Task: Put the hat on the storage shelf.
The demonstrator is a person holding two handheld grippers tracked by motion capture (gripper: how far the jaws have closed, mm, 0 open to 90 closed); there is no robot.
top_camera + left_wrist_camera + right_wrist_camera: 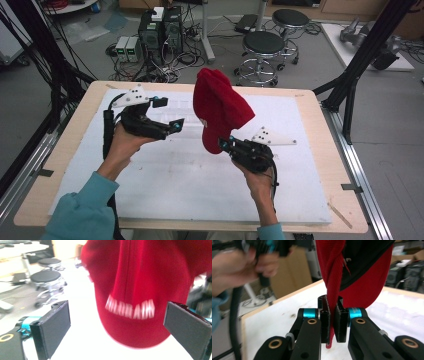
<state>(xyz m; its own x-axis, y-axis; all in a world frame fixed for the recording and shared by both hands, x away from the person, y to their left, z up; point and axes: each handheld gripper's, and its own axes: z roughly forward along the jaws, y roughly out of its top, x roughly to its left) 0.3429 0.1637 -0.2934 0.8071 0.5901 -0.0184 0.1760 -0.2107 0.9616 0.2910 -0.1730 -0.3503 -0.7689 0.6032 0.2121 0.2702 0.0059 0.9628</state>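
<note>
A red cap (220, 107) with white lettering hangs upright above the white board (165, 185). My right gripper (223, 145) is shut on the cap's lower edge, and in the right gripper view the red fabric (335, 277) sits pinched between the two pads (333, 315). My left gripper (170, 114) is held to the left of the cap, open, apart from it. In the left gripper view the cap (140, 277) hangs ahead of the wide-spread jaws (117, 325), lettering blurred. The person's other hand (234, 272) appears in the right gripper view.
The white board lies on a wooden table (322, 150). Beyond the far edge stand two black stools (262, 47) and computer boxes with cables (160, 30). Black frame posts (360, 65) rise at the right.
</note>
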